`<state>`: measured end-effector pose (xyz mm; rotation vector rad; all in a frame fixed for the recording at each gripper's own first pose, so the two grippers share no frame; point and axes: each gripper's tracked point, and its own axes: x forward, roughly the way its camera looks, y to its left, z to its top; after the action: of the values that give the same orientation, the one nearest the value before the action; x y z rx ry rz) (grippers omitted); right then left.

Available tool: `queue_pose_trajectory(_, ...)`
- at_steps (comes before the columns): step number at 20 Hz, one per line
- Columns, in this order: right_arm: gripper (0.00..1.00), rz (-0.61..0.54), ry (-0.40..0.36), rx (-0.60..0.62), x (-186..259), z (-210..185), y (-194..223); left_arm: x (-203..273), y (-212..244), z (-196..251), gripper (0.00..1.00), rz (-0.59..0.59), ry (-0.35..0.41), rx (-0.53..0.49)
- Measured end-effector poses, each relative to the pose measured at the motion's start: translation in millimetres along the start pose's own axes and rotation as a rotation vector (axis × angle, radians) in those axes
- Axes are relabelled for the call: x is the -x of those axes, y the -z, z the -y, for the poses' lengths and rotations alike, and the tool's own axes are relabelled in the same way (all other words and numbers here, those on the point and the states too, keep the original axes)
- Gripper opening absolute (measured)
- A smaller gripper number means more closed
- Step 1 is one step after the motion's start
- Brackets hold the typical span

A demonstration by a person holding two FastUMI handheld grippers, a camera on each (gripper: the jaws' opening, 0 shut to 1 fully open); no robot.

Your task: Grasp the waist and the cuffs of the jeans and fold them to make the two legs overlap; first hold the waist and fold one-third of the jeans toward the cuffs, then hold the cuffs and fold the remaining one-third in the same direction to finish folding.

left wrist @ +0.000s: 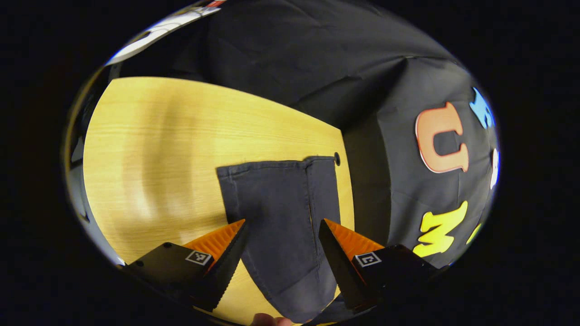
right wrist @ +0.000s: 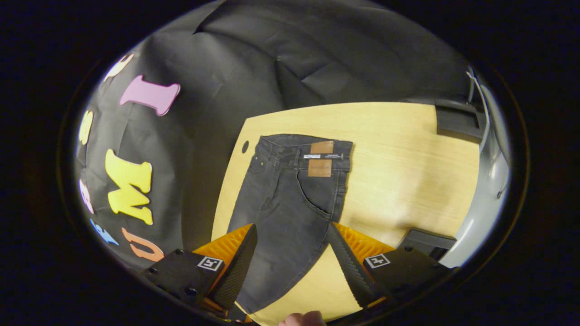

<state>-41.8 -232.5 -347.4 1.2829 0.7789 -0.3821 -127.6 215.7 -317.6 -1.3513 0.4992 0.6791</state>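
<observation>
Dark grey jeans [right wrist: 290, 199] lie flat on the light wooden table [right wrist: 398, 149], folded lengthwise with one leg on top of the other. In the right gripper view the waist [right wrist: 303, 147] with its brown leather patch is at the far end, and my right gripper [right wrist: 292, 244] hovers open above the thigh part. In the left gripper view the cuffs [left wrist: 276, 167] are at the far end, close to the table's right edge. My left gripper [left wrist: 283, 240] is open over the lower legs [left wrist: 281, 213], fingers either side of the cloth, holding nothing.
A small dark hole [left wrist: 337, 158] marks the tabletop beside the cuffs. A dark box [right wrist: 457, 120] sits at the far right corner in the right gripper view, with another dark object [right wrist: 426, 237] nearer. Bare wood [left wrist: 149, 158] stretches left of the cuffs. A fingertip [right wrist: 303, 319] shows at the bottom.
</observation>
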Motion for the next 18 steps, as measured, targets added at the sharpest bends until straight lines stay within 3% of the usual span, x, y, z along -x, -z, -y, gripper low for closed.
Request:
queue_pose_trajectory(8,0.98,-0.011,0.048,-0.049,-14,12,-5,-23,5,-28,0.99,-0.018,-0.156,0.105)
queue_pose_trajectory(18,0.97,-0.016,0.139,-0.023,-42,37,-16,-48,5,-6,0.98,-0.022,-0.119,0.069)
